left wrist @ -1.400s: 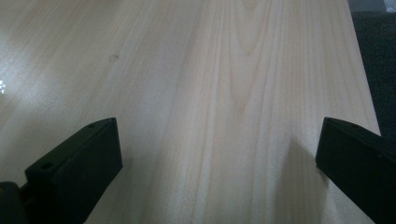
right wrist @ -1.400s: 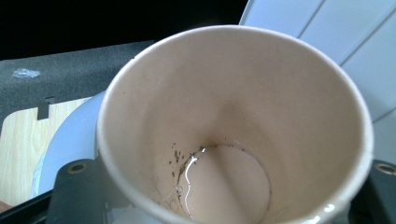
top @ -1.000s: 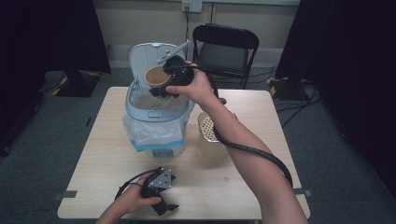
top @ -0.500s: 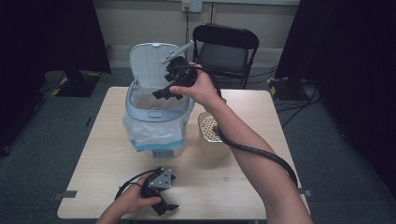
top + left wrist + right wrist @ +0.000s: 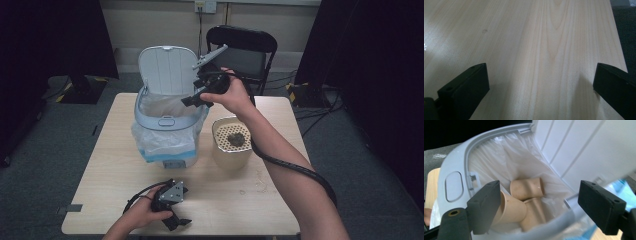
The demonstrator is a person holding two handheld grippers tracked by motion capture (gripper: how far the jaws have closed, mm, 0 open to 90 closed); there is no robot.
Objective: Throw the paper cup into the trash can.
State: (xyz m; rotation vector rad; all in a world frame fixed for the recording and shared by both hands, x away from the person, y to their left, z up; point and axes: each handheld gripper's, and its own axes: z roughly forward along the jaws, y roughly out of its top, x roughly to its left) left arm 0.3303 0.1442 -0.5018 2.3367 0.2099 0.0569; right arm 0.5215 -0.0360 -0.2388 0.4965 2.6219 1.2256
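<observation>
A pale blue-grey bin (image 5: 167,121) with a clear liner stands on the table, its lid (image 5: 167,65) tipped up at the back. My right gripper (image 5: 198,100) hovers over the bin's right rim, open and empty. In the right gripper view its wide-apart jaws (image 5: 539,202) frame the bin's inside (image 5: 454,182). There three tan paper cups lie on their sides, one at the back (image 5: 527,188), one at the left (image 5: 511,210) and one under them (image 5: 534,213). My left gripper (image 5: 176,221) rests open on the table near the front edge, over bare wood (image 5: 541,85).
A cream pot (image 5: 231,150) with a perforated insert holding dark grounds (image 5: 235,136) stands just right of the bin. A black folding chair (image 5: 245,50) is behind the wooden table (image 5: 260,200). The right gripper's cable (image 5: 295,167) trails along the forearm.
One second ago my right gripper held a tan cup over the bin. It has opened, the cup now lies in the bin, and the gripper has shifted right. The left gripper stayed put.
</observation>
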